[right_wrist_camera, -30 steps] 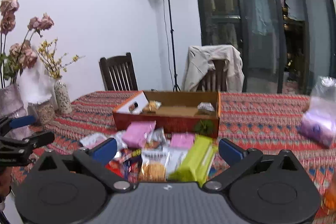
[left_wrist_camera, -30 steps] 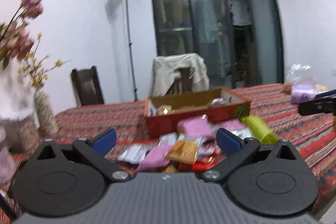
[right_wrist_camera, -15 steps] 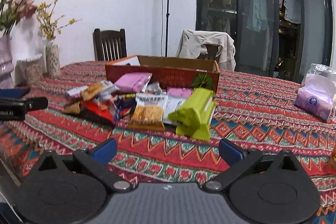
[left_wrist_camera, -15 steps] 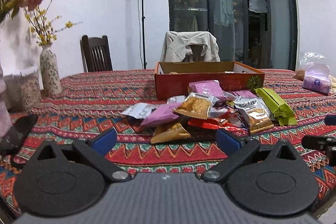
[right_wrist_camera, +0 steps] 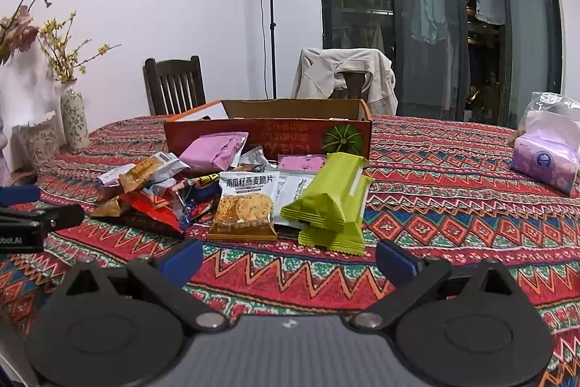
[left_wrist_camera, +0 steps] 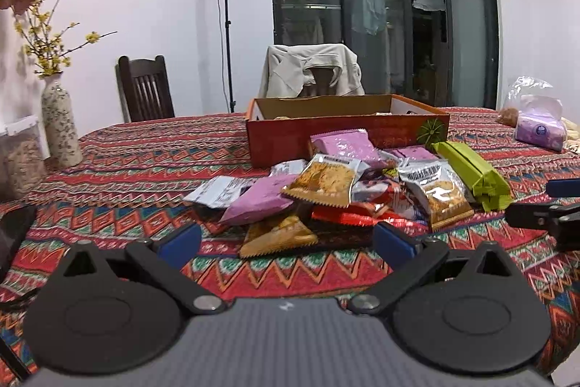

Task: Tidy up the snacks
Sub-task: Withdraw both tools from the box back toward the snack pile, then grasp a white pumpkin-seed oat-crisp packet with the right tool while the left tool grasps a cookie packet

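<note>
On the bright striped tablecloth (right_wrist_camera: 453,176), just before the open cardboard box (right_wrist_camera: 268,133), small snack packs (right_wrist_camera: 246,209) lie piled, light, crinkly and slippery, best pinched by a flat sealed edge, while left gripper (left_wrist_camera: 286,240) and right gripper (right_wrist_camera: 288,254) both gape wide, holding nothing.

Both tongs have descended toward the desk (left_wrist_camera: 137,169) with the red patterned cloth and closed in on the heap of foil snack packets (left_wrist_camera: 326,184) in front of the open red cardboard box (left_wrist_camera: 290,136). Left tongs (left_wrist_camera: 286,242) and right tongs (right_wrist_camera: 290,258) remain spread, empty.
</note>
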### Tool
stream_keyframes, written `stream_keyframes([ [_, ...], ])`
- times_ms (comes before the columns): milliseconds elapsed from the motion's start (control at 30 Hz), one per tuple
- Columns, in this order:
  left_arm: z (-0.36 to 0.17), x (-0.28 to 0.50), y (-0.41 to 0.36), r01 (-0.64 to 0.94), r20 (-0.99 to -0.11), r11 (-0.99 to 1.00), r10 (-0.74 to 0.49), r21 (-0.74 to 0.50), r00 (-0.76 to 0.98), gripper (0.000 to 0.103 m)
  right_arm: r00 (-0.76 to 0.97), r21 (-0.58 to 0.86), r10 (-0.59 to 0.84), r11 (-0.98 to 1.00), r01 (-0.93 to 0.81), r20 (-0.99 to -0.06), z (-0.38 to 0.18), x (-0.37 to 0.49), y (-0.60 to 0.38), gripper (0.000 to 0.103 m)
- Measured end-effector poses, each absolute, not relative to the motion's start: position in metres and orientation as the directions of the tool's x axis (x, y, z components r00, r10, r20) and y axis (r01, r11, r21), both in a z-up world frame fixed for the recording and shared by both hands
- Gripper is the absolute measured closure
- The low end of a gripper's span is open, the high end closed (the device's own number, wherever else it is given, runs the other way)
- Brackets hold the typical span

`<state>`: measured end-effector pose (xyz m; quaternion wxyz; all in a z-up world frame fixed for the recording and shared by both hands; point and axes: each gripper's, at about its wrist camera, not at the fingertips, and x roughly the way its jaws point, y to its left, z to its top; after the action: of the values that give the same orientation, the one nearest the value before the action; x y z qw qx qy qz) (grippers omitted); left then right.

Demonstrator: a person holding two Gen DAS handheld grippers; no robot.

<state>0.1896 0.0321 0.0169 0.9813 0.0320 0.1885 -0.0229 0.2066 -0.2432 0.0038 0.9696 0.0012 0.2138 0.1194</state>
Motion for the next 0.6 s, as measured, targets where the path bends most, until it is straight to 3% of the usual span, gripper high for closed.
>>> stream_keyframes([
  [67,0.018,0.197,0.031,0.065,-0.370,0.997,-0.042,0.051,0.928,0.000,0.876,0.049,0.255,0.965,-0.258,-0.409,0.006,0.212,-0.238,0.008],
  [367,0.024,0.243,0.024,0.138,-0.362,0.989,-0.110,0.053,0.925,0.002,0.846,0.109,0.313,0.949,-0.296,-0.431,0.009,0.254,-0.220,0.010],
  [600,0.020,0.285,0.028,0.188,-0.453,0.982,-0.178,-0.022,0.874,0.027,0.835,0.032,0.305,0.944,-0.327,-0.458,0.008,0.281,-0.198,0.018],
])
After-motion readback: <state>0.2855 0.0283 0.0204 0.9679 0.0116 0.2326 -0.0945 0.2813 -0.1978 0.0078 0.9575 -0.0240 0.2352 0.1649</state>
